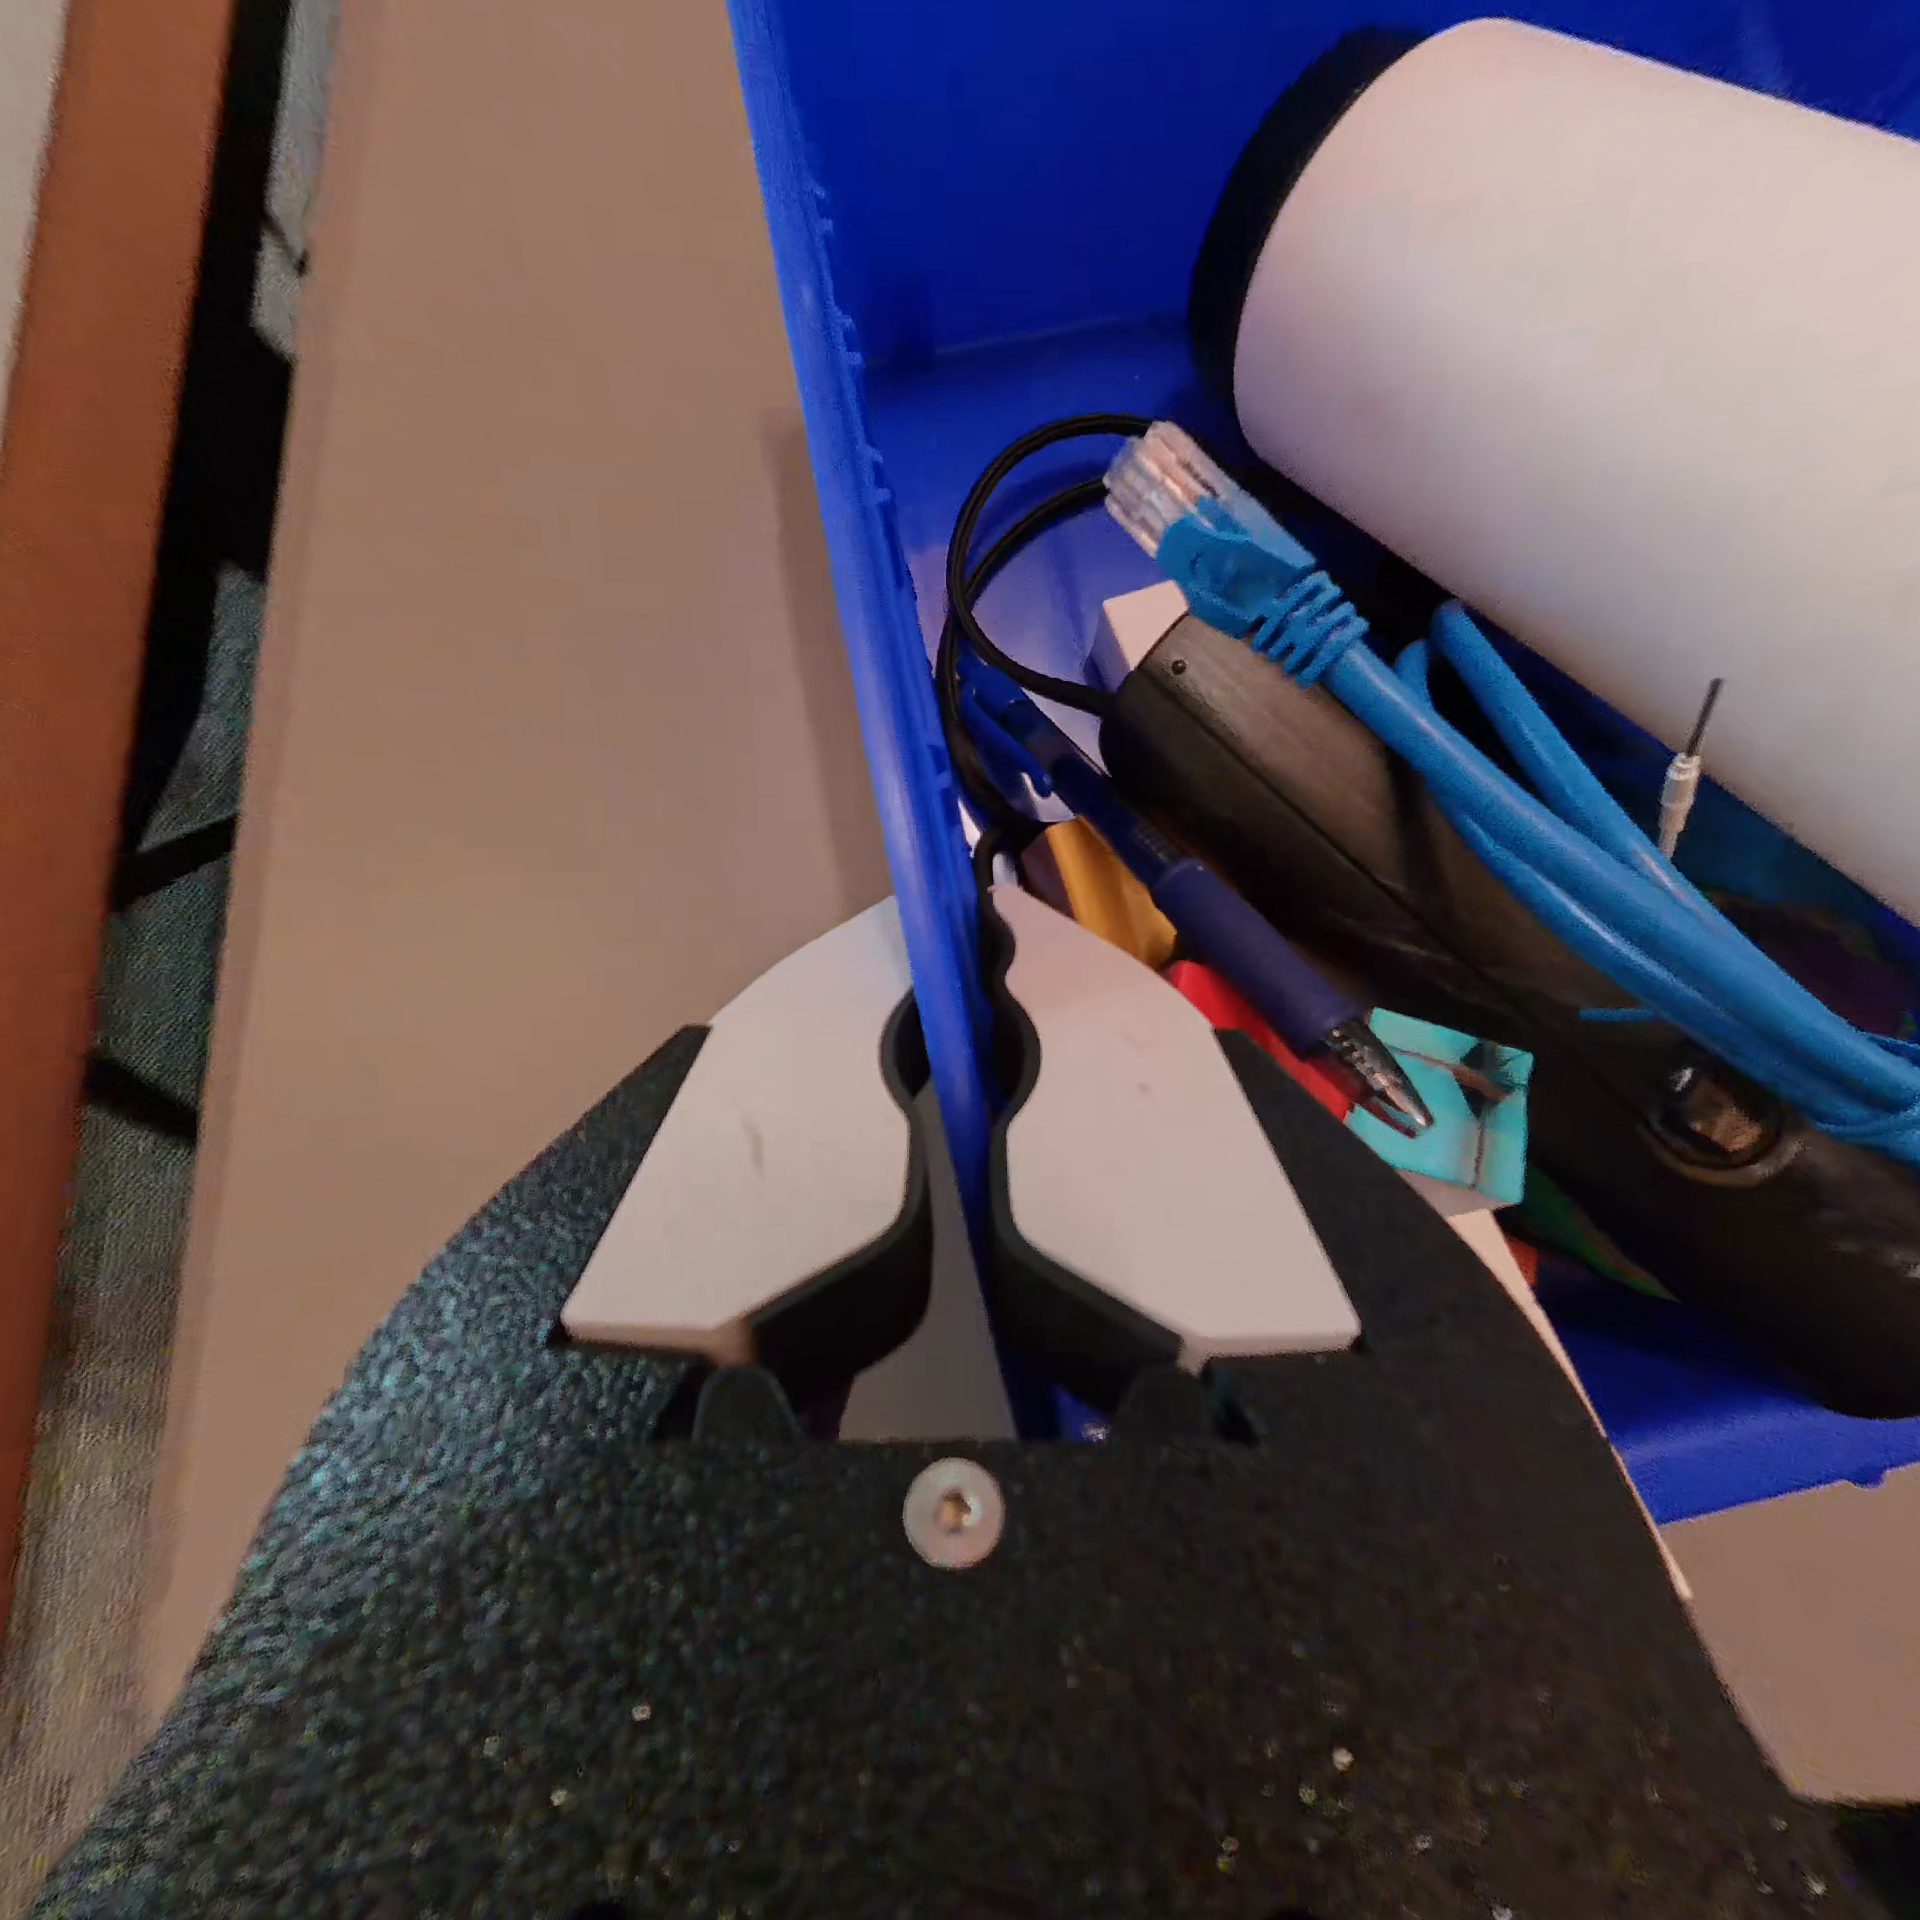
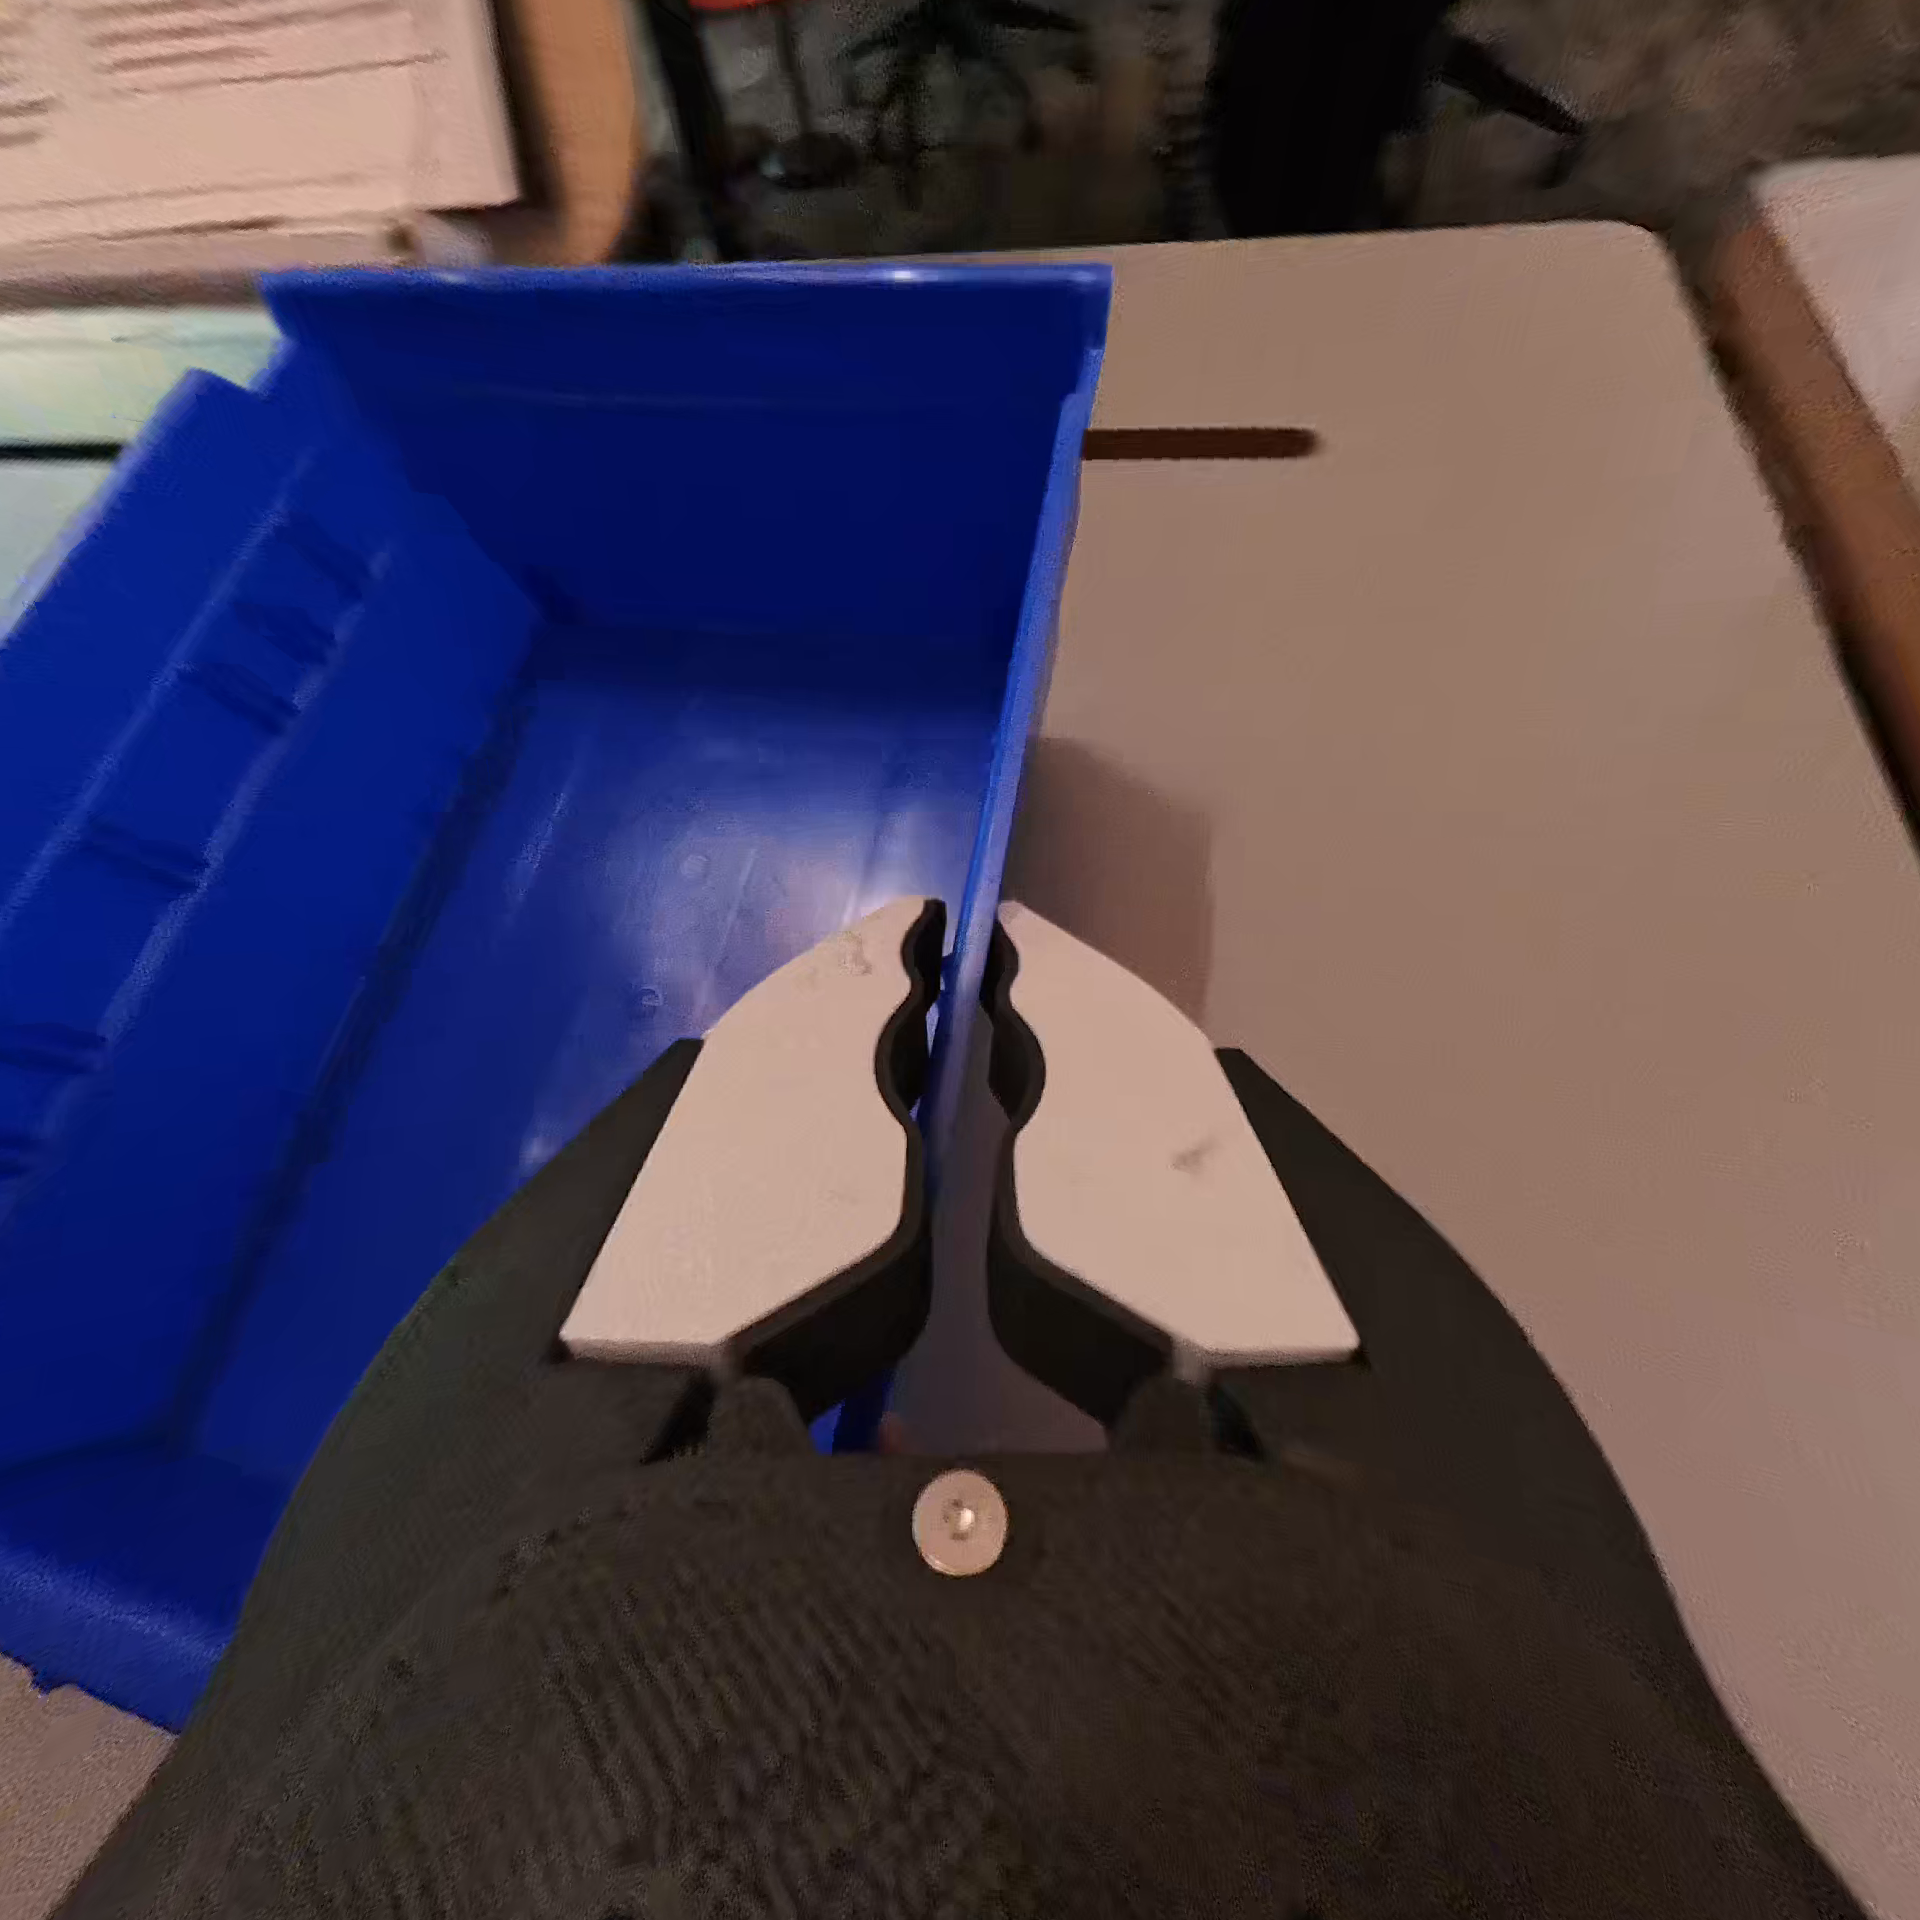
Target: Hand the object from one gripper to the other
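Observation:
My left gripper (image 1: 951, 935) is shut on the left wall of a blue bin (image 1: 831, 416), one finger outside and one inside. That bin holds a white roll (image 1: 1610, 416), a blue network cable (image 1: 1455, 748), a black tool (image 1: 1299, 810), a blue pen (image 1: 1226, 925), a teal block (image 1: 1465, 1122) and a thin black wire (image 1: 977, 582). My right gripper (image 2: 961, 925) is shut on the right wall of an empty blue bin (image 2: 727, 468). Neither gripper shows in the other's view.
Both bins stand on a beige table (image 2: 1455, 727) with a dark slot (image 2: 1195, 445) behind the empty bin. The ribbed outer wall of another blue bin (image 2: 208, 727) adjoins the empty one on the left. In the left wrist view the table (image 1: 520, 623) ends at left above carpet (image 1: 135, 935). About 80 cm separates my left fingertips from my right.

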### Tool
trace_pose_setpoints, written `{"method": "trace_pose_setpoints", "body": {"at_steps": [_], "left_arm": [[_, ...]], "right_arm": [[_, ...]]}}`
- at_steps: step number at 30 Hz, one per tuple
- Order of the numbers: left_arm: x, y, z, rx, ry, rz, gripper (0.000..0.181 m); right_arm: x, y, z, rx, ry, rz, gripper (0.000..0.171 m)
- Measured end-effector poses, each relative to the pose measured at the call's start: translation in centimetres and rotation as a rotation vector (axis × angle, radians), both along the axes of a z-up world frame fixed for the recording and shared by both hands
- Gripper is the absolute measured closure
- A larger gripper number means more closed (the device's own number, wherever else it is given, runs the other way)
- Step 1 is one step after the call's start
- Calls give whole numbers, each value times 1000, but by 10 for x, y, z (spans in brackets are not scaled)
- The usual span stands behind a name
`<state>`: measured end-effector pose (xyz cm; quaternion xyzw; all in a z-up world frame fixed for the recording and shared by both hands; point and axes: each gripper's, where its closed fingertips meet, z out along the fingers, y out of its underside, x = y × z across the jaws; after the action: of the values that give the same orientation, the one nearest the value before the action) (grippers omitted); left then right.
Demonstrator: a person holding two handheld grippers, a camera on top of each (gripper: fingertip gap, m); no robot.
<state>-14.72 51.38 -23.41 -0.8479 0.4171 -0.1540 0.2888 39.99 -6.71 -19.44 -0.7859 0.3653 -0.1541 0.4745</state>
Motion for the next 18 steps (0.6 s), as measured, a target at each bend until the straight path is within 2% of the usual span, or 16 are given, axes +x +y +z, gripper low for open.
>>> {"method": "trace_pose_setpoints", "body": {"at_steps": [3,7,10,18], "left_arm": [[43,6,0,-6,-15,-43,177],[93,17,1,-3,-39,-62,177],[123,29,3,20,-76,-49,176],[163,37,4,38,-99,-43,174]], "right_arm": [[37,-39,-7,59,61,-110,160],[77,-66,-13,-58,39,-196,162],[99,-64,-15,-142,-7,-184,165],[142,-42,-17,-141,-42,-106,164]]}}
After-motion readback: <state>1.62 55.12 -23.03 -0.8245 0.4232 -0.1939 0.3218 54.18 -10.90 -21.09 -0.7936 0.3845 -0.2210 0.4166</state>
